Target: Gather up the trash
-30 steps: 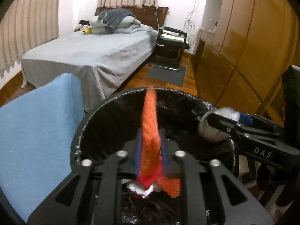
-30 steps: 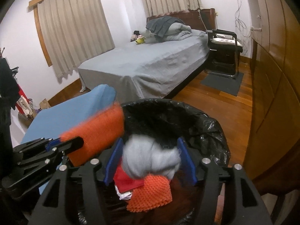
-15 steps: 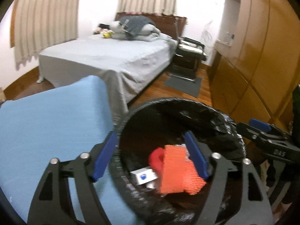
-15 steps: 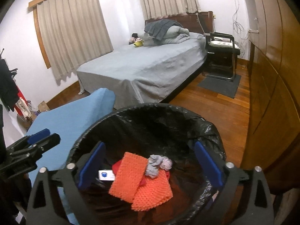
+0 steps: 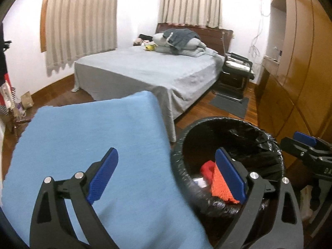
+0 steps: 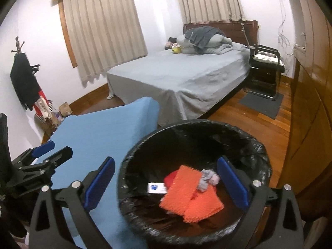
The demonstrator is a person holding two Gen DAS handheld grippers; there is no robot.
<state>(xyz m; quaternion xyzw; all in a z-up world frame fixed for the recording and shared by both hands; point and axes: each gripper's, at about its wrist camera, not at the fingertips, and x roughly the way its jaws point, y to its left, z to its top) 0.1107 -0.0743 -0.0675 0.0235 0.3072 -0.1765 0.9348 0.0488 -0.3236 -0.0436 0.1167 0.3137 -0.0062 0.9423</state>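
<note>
Both drops look done. Left gripper (image 5: 167, 178) is standing spread and empty, jaws just finished opening, nothing between them. Right gripper (image 6: 166, 183) likewise spread wide, empty. Orange mesh pieces (image 6: 191, 197) and grey wad (image 6: 208, 179) are lying in the lined trash bin (image 6: 255, 145), below and between the right jaws. Blue-covered surface (image 5: 83, 145) is sitting under the left jaws. Advice: keep jaws wide while clearing the rim, so the liner is not snagged.

White walls; beige curtains (image 6: 103, 31); grey bed (image 6: 182, 76); wood floor (image 6: 259, 122); wooden wardrobe (image 5: 300, 72); black chair (image 6: 265, 66), possibly folding.
</note>
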